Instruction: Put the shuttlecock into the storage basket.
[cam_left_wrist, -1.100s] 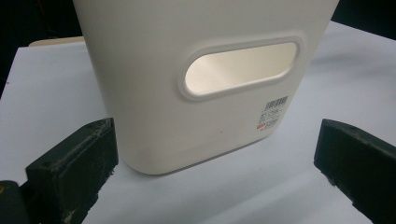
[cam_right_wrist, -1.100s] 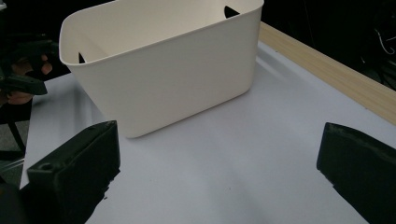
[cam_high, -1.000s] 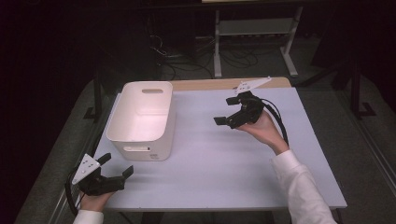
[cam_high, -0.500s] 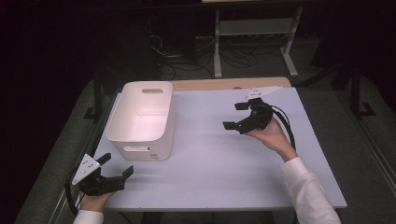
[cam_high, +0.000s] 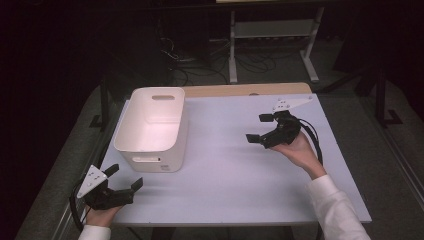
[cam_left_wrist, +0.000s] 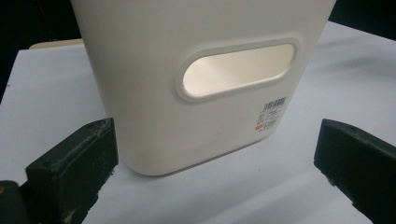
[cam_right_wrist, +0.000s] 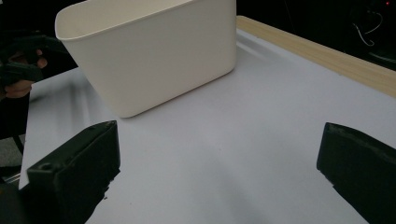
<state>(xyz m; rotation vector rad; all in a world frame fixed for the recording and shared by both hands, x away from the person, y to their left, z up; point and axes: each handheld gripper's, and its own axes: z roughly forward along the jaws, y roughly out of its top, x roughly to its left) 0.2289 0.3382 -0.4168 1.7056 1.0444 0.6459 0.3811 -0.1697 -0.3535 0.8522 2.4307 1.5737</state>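
Observation:
A white plastic bin (cam_high: 152, 127) stands on the left half of the pale table (cam_high: 230, 170); it looks empty from above. Its near end wall, with an oval handle slot (cam_left_wrist: 238, 70) and a barcode sticker (cam_left_wrist: 272, 114), faces the left gripper view. My left gripper (cam_high: 124, 178) rests at the table's near left corner, open, pointing at the bin with nothing between its jaws. My right gripper (cam_high: 260, 128) hovers over the right half of the table, open and empty, aimed toward the bin (cam_right_wrist: 149, 51).
A wooden strip (cam_high: 245, 90) runs along the table's far edge. Behind the table stand a metal shelf frame (cam_high: 272, 35) and loose cables (cam_high: 195, 65) on the dark floor. A black cable (cam_high: 312, 140) trails from the right gripper.
My right gripper has drifted right and slightly nearer over the table, staying open. The left gripper and the bin have not moved.

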